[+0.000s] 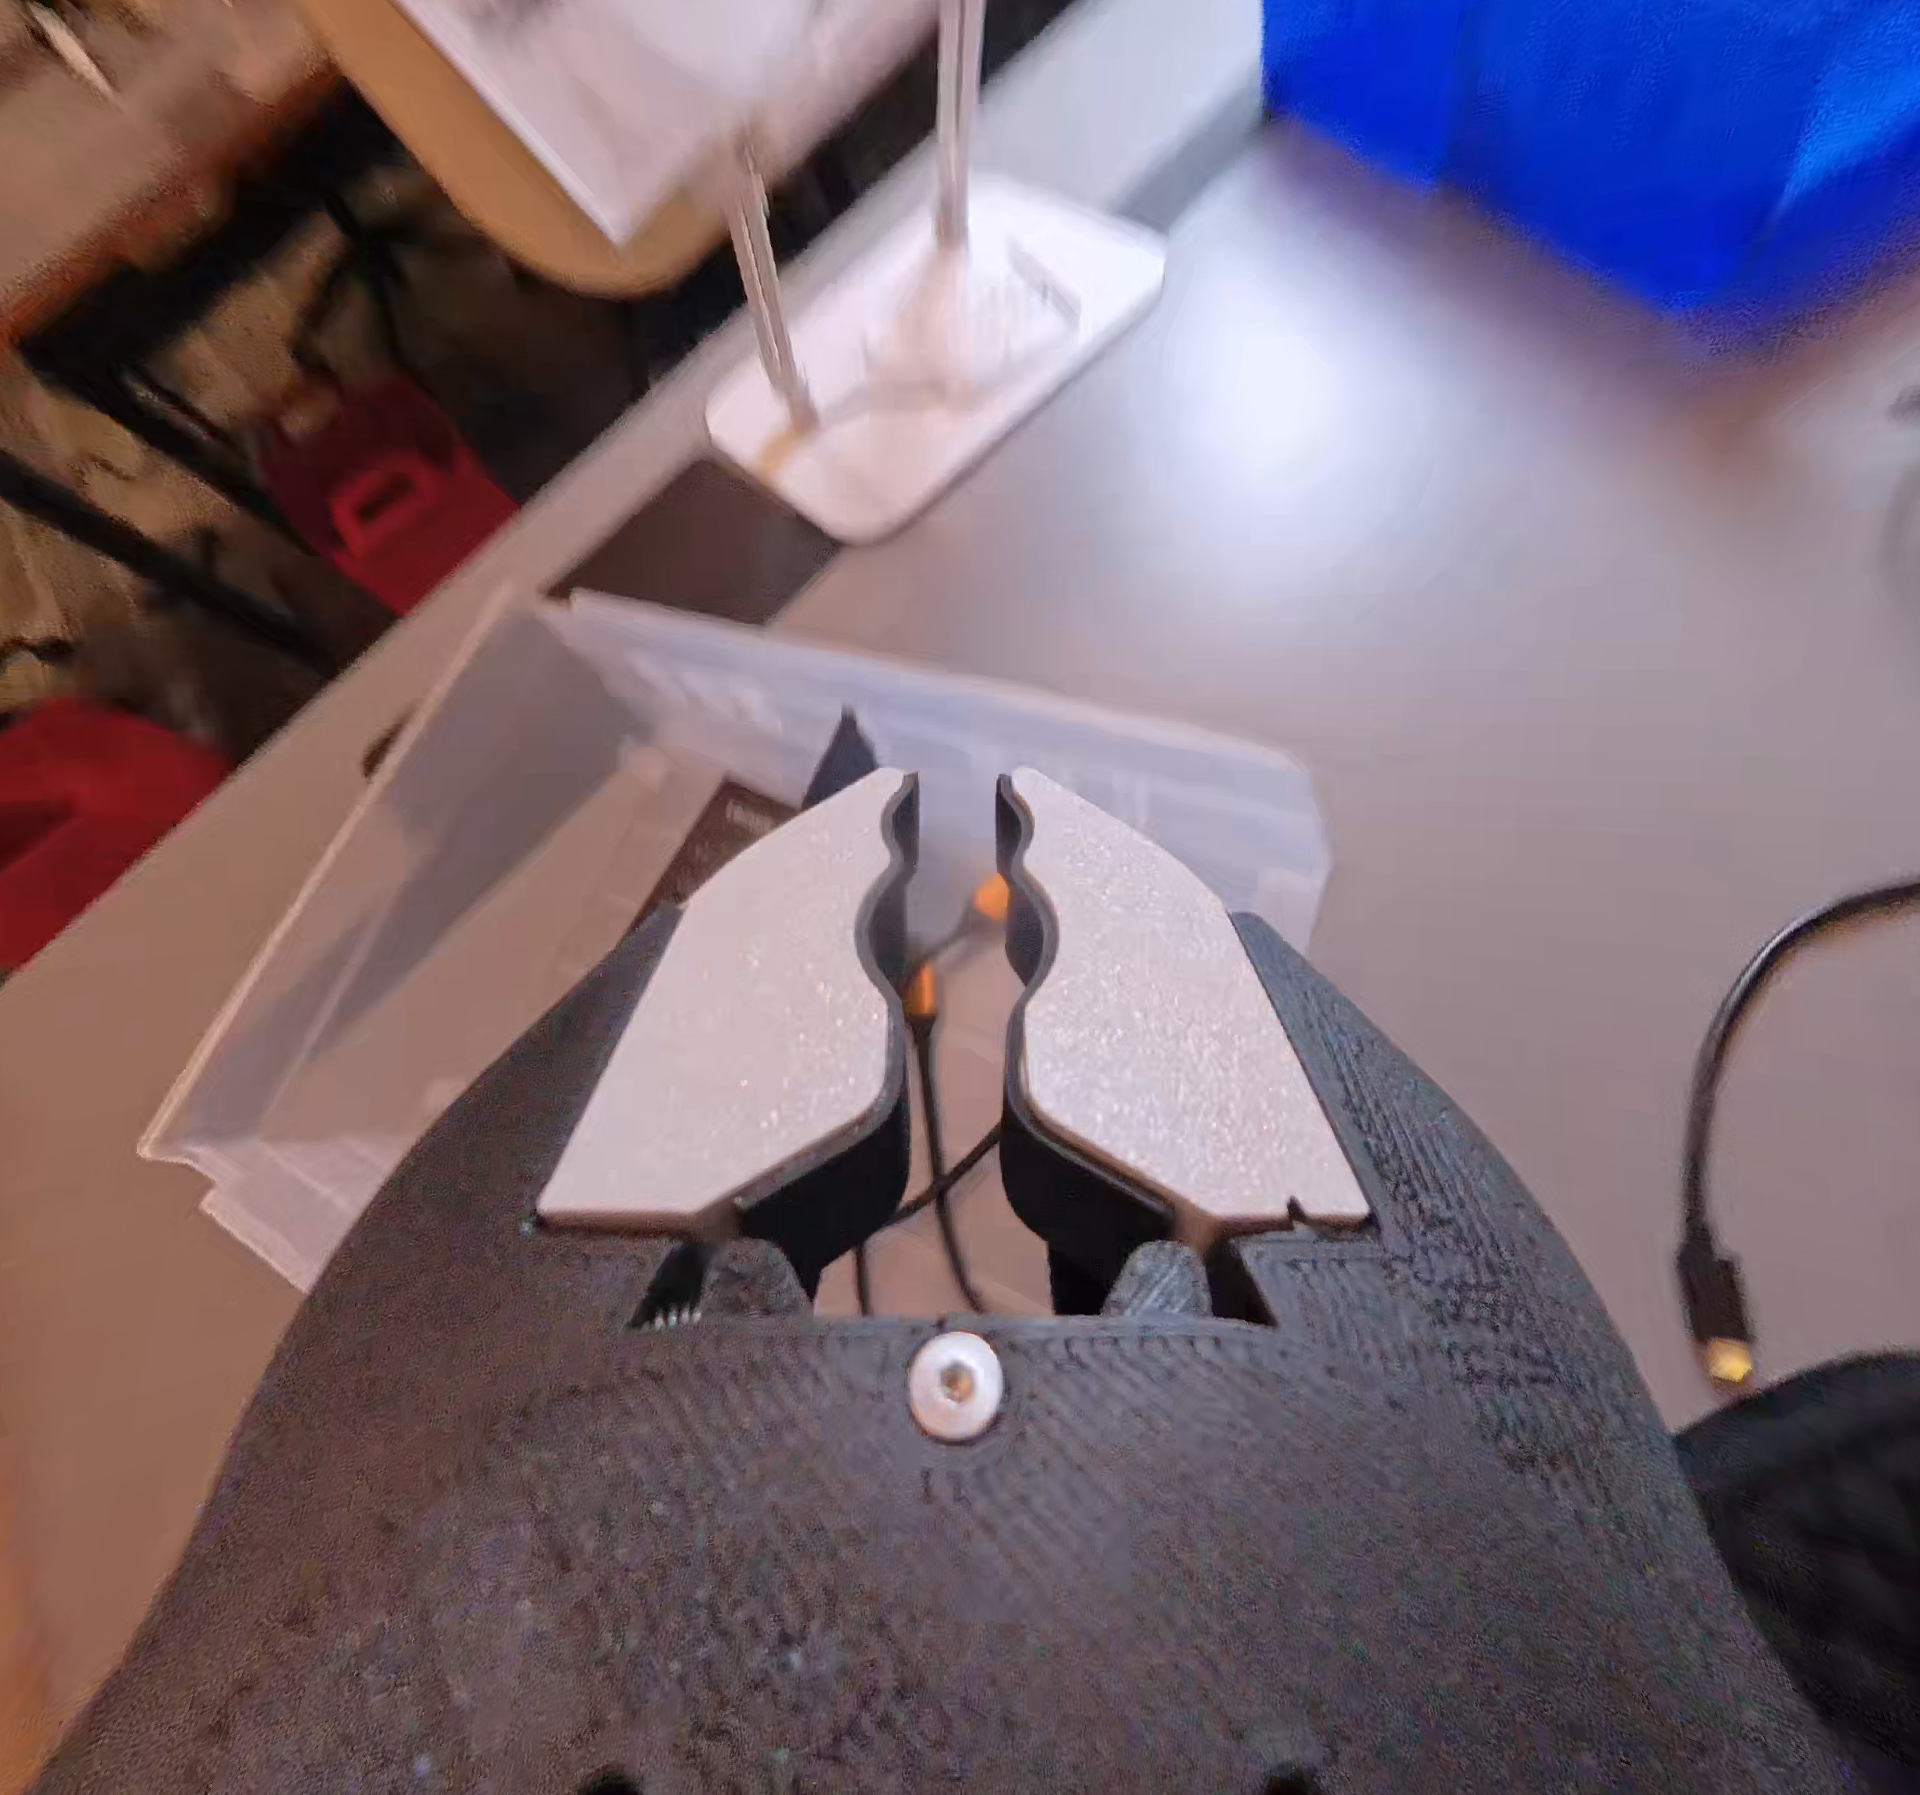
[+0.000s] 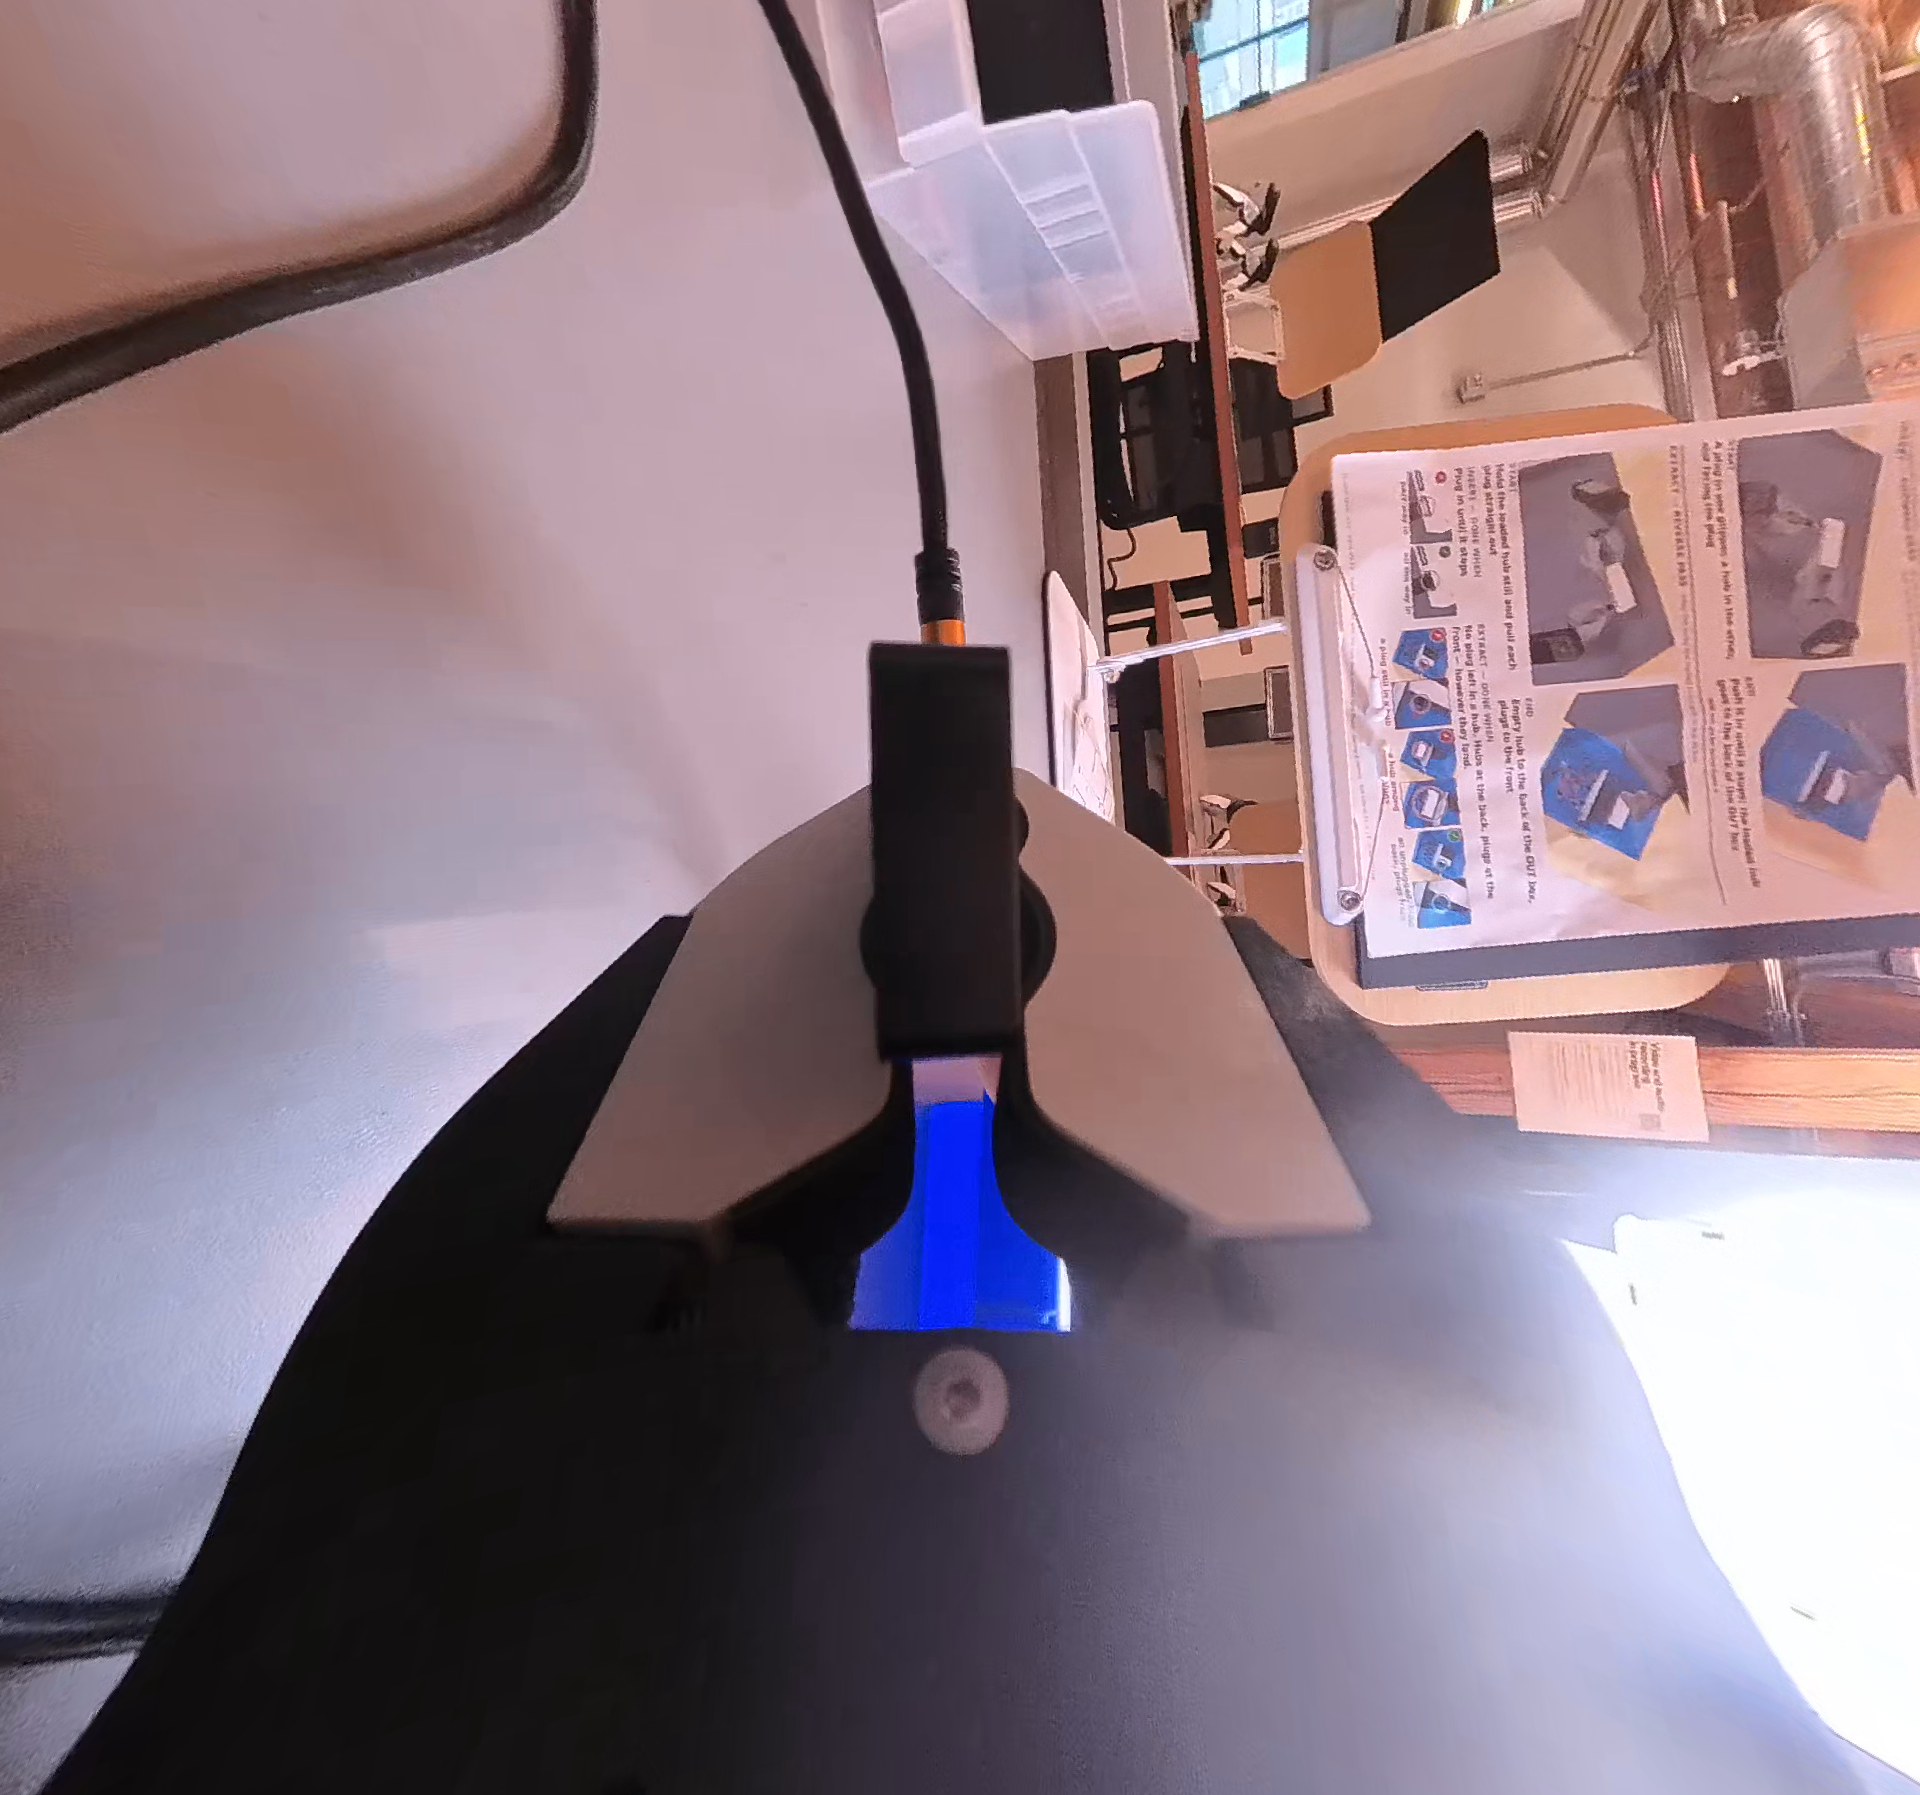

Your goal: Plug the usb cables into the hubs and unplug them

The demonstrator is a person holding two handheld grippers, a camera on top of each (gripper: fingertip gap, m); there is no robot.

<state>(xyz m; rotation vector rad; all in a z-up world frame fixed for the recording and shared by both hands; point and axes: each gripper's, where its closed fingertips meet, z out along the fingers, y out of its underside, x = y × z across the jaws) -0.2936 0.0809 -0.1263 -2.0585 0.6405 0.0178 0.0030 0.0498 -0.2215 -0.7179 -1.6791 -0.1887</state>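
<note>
Right gripper [image 2: 940, 872] is clenched on a black USB hub [image 2: 940, 852], a small rigid block, fingers pinching its two long sides. Its braided cable [image 2: 873, 218] leaves the far end past an orange collar and trails over the white table [image 2: 416, 706]. A metal edge shows at the hub's near end, with blue behind it; can't tell if that's a port.

Left gripper [image 1: 956, 810] is released, a narrow gap between the jaws with nothing in it, hovering over a clear plastic bin [image 1: 436, 862]. Thin black cables with orange collars [image 1: 923, 992] lie in the bin, seen through the gap. A separate black USB plug [image 1: 1712, 1288] sits on the table to the right, near the blue bin [image 1: 1610, 83].

Handling, my read:
- Hub: light, stiff, smooth plastic. Likely twists under insertion force. Side grip near mid-body looks right.
- Plugs: light, hard shell, floppy lead. Grip the moulded body, not the cable, keeping the metal tip exposed.
- The lead's stiffness may tug the plug off axis.
</note>
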